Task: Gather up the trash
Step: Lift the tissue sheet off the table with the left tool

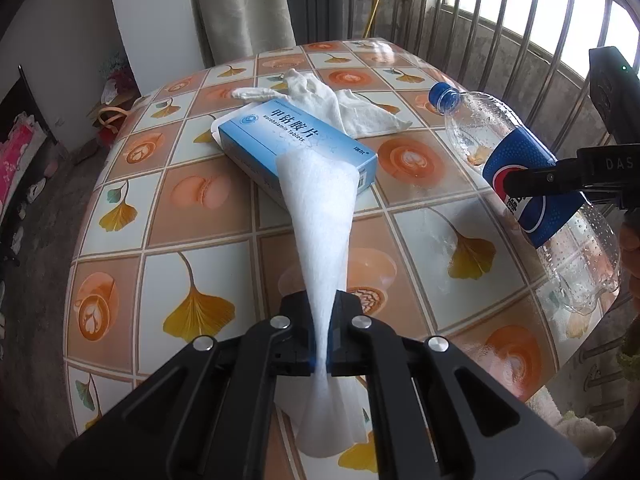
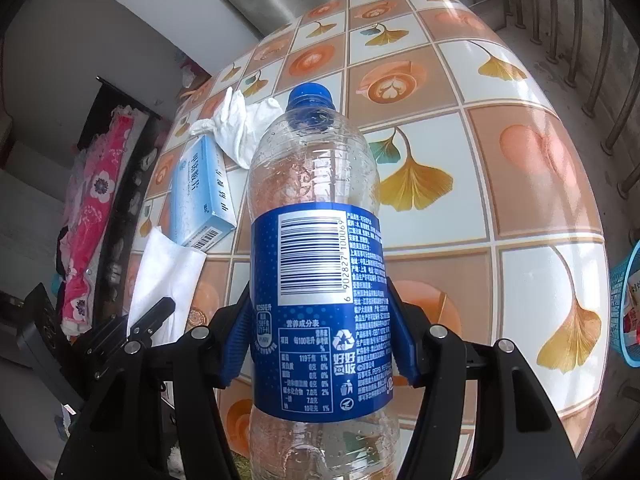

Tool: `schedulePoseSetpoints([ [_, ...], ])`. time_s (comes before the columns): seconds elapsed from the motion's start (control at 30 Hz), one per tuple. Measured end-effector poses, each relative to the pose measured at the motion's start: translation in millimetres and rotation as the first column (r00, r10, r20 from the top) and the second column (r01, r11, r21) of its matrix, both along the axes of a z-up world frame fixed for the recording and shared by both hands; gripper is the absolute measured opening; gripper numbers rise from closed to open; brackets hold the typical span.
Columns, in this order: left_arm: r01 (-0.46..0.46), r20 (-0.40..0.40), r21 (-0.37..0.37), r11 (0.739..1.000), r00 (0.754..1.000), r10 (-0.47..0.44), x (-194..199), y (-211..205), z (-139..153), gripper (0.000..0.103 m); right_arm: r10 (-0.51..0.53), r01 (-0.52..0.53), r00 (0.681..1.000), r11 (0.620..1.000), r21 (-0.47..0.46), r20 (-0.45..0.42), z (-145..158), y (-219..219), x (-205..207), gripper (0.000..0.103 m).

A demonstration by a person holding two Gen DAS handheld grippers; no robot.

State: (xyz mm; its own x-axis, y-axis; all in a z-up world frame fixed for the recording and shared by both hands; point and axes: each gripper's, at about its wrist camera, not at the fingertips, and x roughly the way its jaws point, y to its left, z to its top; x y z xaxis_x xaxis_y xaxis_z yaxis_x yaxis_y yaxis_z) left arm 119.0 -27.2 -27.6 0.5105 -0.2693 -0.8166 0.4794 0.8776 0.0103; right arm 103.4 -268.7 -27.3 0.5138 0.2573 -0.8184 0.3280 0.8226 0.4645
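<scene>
Left gripper (image 1: pixel 320 344): jaws pressed together, pinching a white tissue (image 1: pixel 320 216) whose far end drapes toward the blue box (image 1: pixel 296 144) on the counter (image 1: pixel 208 216). Right gripper (image 2: pixel 316 332): pads clamped on the label of an empty bottle (image 2: pixel 316 264), held above the counter. Crumpled cloth (image 1: pixel 352 108) lies beyond the box. Step in hand: both items gripped, ready to carry. A blue basket (image 2: pixel 626 304), possibly the bin, sits off the right edge. Next move calls for lifting clear and carrying there.
</scene>
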Motion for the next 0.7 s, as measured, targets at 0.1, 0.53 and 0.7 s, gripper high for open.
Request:
schedulePoseSetpoints([
  [0.1, 0.003, 0.008, 0.002, 1.0, 1.0, -0.003, -2, -1, 2, 0.001, -0.002, 0.002, 1.0, 1.0, 0.001, 0.005, 1, -1, -2, 0.058],
  [0.53, 0.011, 0.043, 0.008, 1.0, 0.999, -0.011, -11, -7, 14, 0.001, -0.011, 0.011, 1.0, 1.0, 0.007, 0.026, 7, -7, -15, 0.058],
  [0.7, 0.015, 0.059, 0.008, 1.0, 0.998, -0.015, -17, -10, 20, 0.001, -0.017, 0.016, 0.999, 1.0, 0.006, 0.039, 12, -9, -22, 0.058],
])
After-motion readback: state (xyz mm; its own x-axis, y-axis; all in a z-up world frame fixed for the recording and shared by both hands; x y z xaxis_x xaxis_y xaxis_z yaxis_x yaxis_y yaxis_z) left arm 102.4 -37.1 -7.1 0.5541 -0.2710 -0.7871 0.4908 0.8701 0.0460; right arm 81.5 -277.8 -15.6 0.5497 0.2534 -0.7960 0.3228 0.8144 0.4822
